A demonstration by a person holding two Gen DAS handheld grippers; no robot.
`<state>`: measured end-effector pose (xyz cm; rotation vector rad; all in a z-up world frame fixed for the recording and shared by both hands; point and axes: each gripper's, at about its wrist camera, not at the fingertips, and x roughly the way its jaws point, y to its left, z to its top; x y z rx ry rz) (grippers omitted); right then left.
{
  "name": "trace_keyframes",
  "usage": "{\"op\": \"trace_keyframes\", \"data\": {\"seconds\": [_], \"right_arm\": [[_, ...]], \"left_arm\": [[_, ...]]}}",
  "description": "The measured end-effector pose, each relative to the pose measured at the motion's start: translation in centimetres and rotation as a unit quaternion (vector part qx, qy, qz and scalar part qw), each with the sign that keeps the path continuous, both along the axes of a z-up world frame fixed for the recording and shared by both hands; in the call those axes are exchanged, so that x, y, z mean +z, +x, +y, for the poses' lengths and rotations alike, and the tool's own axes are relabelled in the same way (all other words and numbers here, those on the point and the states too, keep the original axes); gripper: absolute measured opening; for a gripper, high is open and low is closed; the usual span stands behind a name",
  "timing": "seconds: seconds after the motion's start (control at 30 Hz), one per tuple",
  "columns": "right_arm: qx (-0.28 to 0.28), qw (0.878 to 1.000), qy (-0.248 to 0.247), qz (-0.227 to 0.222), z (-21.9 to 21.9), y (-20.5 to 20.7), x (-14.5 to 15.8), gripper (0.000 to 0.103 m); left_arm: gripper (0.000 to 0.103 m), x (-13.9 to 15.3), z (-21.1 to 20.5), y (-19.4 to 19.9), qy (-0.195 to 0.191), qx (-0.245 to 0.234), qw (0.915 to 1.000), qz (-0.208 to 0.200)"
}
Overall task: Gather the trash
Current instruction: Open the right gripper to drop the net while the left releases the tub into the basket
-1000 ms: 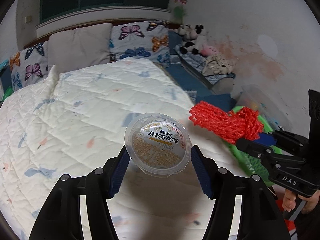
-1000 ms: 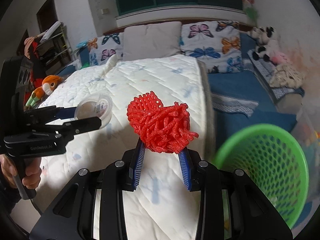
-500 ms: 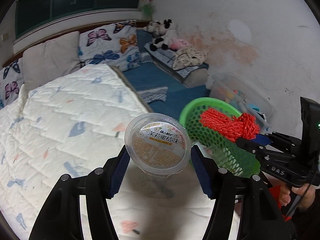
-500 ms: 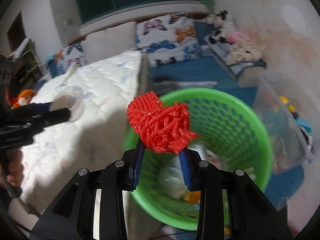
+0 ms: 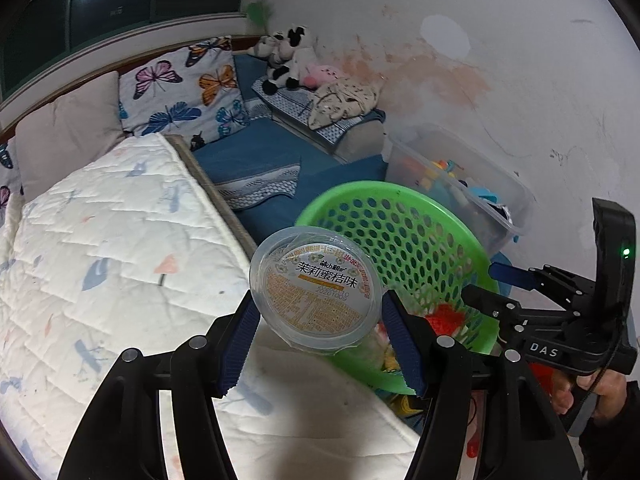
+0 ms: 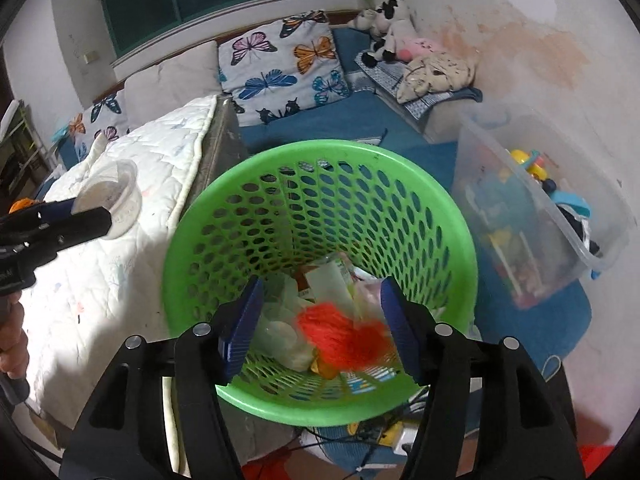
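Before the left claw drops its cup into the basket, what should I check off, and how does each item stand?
1. Left claw grips the clear plastic cup: ok, both pads press its sides.
2. Right claw is open and has let go: ok, nothing sits between its pads.
3. Red foam net is inside the green basket: ok, though blurred.
4. Cup is above the basket opening: not ok; in the right wrist view it is over the white quilt, left of the rim.
5. Room left in the basket: ok, trash covers only the bottom.
6. Right claw clear of the cup's path: cannot tell.
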<state>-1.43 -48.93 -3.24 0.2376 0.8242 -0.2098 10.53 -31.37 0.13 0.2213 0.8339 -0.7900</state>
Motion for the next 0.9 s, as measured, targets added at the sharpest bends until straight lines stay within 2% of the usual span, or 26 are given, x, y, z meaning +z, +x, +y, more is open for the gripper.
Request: {"op": "trace_keyframes", "data": {"seconds": [0.6,0.9], "right_arm": [[-0.011,1.0,0.013,-0.023,-1.0,-2.2,0.9,0.068],[-0.013,0.999,0.02,-0.025,-0.9,-2.4,0.7,0.069]], "left_arm": [[0.061,-2.3,-4.0,-0.6,0.015,-0.023,0.9991,0.033],[0.066,-2.3,-4.2,-1.0,0.013,-0.029,0.9991,0.029]]}}
